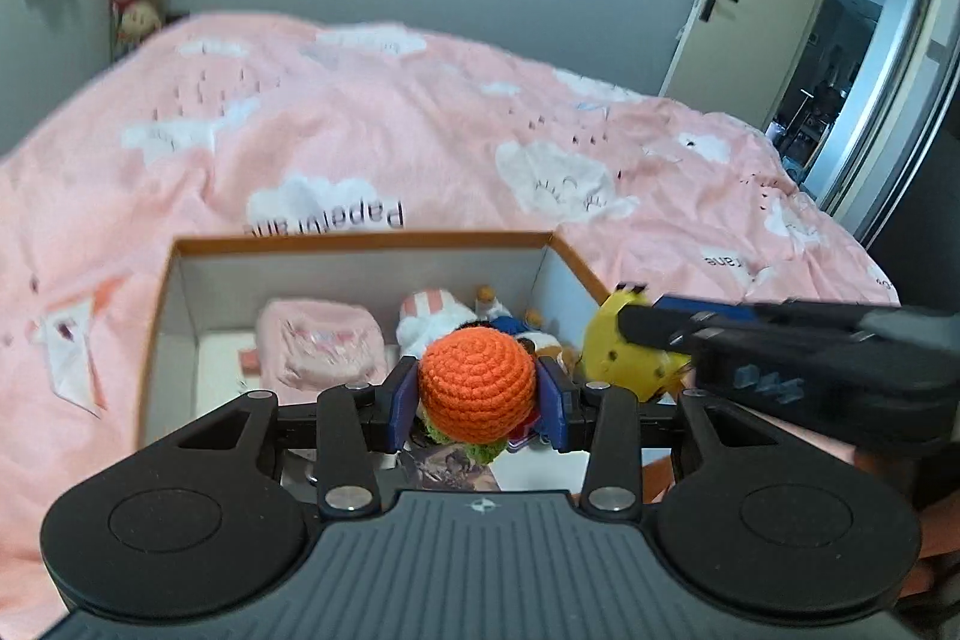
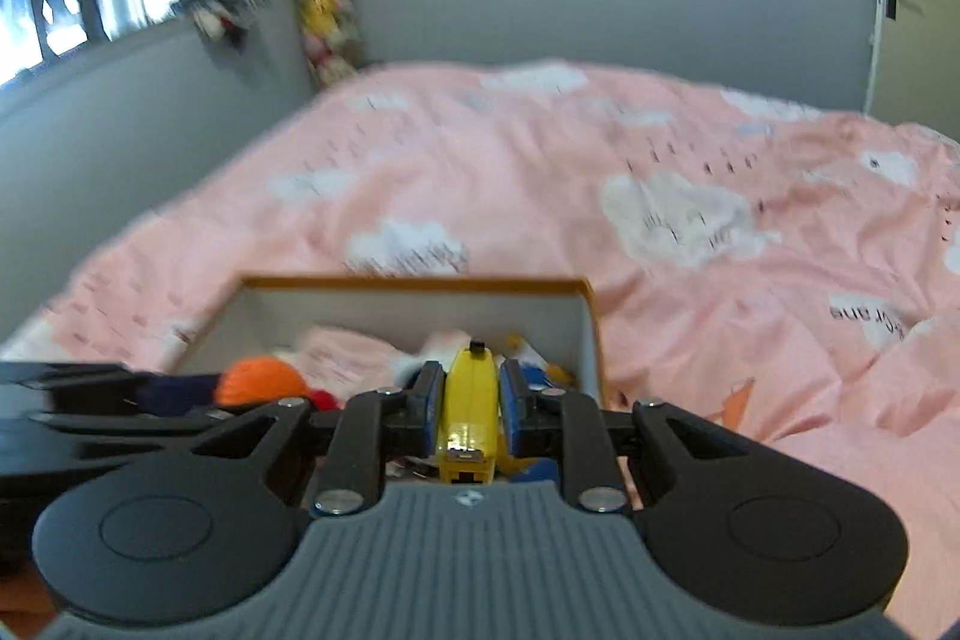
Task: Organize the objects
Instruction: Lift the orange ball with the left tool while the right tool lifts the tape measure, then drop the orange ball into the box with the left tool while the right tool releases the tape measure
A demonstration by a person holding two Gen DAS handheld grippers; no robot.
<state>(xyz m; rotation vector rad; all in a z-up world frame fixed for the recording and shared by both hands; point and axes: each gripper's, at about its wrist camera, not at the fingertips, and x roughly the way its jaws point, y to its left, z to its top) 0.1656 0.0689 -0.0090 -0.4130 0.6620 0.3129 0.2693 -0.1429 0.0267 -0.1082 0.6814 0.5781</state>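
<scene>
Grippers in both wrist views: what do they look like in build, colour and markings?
Both match. The left gripper and right gripper each have a grey ribbed base with a small round emblem, flanked by two black round discs. Black linkage bars with silver rivets run forward to black fingers faced with blue pads. No cables or sleeves show.

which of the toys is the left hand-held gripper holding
The orange crocheted ball, clamped between the left hand-held gripper fingers; the yellow toy sits in the right hand-held gripper.
</scene>
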